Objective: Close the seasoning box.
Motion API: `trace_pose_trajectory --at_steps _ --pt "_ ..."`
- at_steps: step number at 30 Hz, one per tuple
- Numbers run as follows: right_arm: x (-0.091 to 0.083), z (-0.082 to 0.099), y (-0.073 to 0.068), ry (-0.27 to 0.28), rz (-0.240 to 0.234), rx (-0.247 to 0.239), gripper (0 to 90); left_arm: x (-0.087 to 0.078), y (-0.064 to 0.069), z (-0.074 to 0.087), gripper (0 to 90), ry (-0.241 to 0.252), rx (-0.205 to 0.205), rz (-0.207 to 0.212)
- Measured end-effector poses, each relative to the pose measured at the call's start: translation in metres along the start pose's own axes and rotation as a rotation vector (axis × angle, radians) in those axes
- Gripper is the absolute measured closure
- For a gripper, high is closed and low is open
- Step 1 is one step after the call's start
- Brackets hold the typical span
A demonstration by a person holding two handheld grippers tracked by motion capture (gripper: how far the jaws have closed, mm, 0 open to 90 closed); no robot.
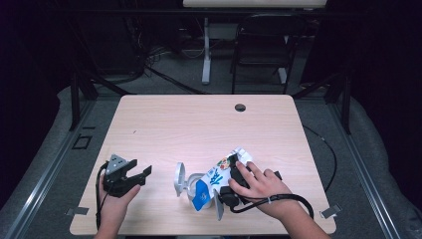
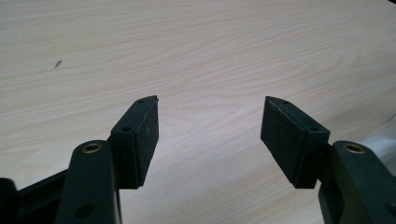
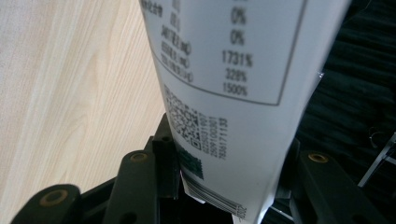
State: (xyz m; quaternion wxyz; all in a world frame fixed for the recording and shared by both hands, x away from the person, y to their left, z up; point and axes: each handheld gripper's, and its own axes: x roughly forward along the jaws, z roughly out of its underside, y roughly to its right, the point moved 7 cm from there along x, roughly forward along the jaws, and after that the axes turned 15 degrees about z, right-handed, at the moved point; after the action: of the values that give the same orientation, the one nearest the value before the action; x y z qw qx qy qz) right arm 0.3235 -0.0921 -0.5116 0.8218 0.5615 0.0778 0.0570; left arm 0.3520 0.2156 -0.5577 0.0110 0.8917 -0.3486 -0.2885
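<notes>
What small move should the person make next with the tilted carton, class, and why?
Probably tip the carton a little further toward the white cup. The right gripper is clamped on it, its lower end leans at the cup, and the left gripper rests open on the table beside it.

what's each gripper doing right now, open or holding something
Left gripper: open, nothing between its jaws, above the bare table.
Right gripper: shut on the white pouch, pads pressed on both sides.

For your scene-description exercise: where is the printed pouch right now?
In the high view the printed pouch lies tilted near the table's front edge, right of centre, clamped in the right tool, beside a white lidded cup.
</notes>
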Motion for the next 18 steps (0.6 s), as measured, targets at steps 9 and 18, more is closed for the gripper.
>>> trace_pose_trajectory --at_steps 9,18 --pt "0.0004 -0.0004 0.0014 0.007 0.005 -0.003 57.5 -0.0003 -0.0005 0.0 37.4 0.001 -0.001 -0.002" --pt "-0.0003 -0.0003 0.0011 0.004 0.002 -0.002 57.9 -0.0003 0.0001 -0.0005 37.3 0.001 0.004 -0.002"
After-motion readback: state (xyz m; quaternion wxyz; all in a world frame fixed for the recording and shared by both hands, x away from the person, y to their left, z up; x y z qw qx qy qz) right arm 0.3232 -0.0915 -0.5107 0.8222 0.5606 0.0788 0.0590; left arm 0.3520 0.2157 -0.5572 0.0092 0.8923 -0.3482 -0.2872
